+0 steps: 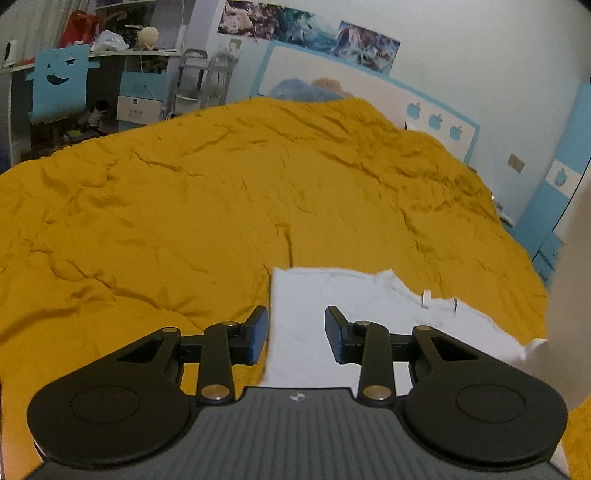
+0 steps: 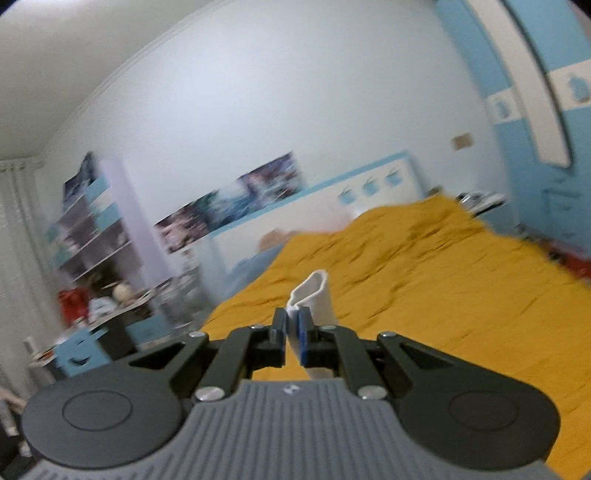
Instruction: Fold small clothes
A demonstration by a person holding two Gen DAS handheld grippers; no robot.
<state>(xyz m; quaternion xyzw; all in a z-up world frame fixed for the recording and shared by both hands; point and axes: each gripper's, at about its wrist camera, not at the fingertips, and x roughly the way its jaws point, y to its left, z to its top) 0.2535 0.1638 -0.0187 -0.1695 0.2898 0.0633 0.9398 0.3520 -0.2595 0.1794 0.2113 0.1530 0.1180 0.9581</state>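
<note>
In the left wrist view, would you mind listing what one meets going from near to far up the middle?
Left hand-held gripper → white garment → yellow bedspread → white headboard → posters.

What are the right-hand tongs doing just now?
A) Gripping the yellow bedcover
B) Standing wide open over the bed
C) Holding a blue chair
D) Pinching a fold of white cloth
D: in the right wrist view the right tongs are closed on a strip of white garment that loops up between the pads, above the mustard-yellow bedcover.
</note>
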